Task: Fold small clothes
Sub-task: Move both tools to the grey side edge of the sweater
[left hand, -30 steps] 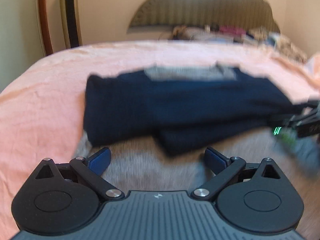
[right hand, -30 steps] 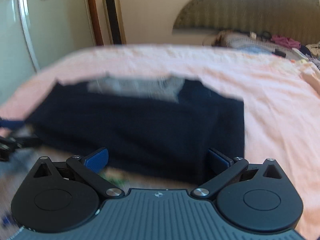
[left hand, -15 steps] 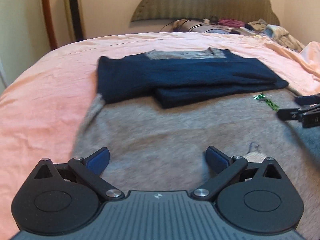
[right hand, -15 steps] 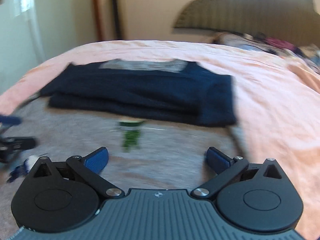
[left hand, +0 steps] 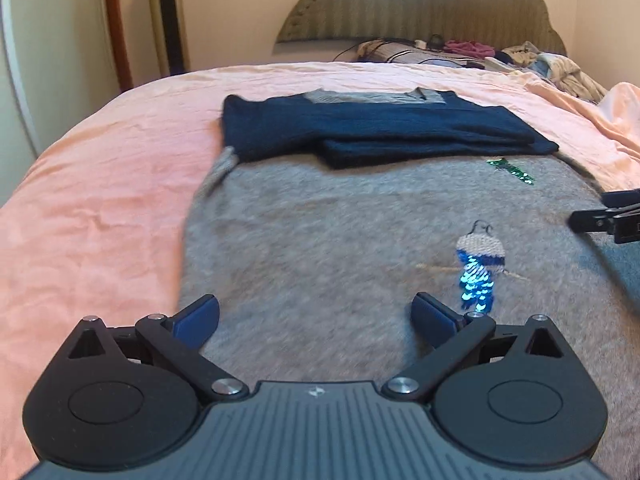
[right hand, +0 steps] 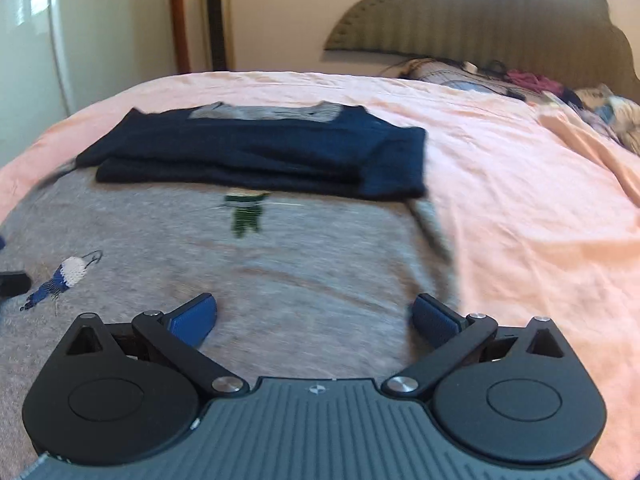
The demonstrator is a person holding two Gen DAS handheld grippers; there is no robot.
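Note:
A grey sweater point(left hand: 328, 248) lies flat on the pink bed sheet point(left hand: 100, 208), with its dark navy sleeves point(left hand: 376, 132) folded across its upper part. It has a blue sequin figure point(left hand: 476, 276) and a green one point(left hand: 512, 170). My left gripper point(left hand: 316, 316) is open and empty, low over the sweater's lower left part. My right gripper point(right hand: 316, 318) is open and empty over the lower right part point(right hand: 304, 264), near the sweater's right edge. The navy sleeves point(right hand: 260, 156) lie ahead of it. The right gripper's fingers point(left hand: 600, 216) show at the left view's right edge.
A padded headboard point(left hand: 420, 4) stands at the far end, with a heap of loose clothes point(left hand: 472, 52) on the bed before it. A wall and a tall gold panel point(left hand: 166, 16) stand at the left. Pink sheet point(right hand: 540, 208) stretches to the right.
Both grippers have drawn back from the navy fold toward the sweater's lower end. More grey fabric and the sequin figures have come into view. Both stay open.

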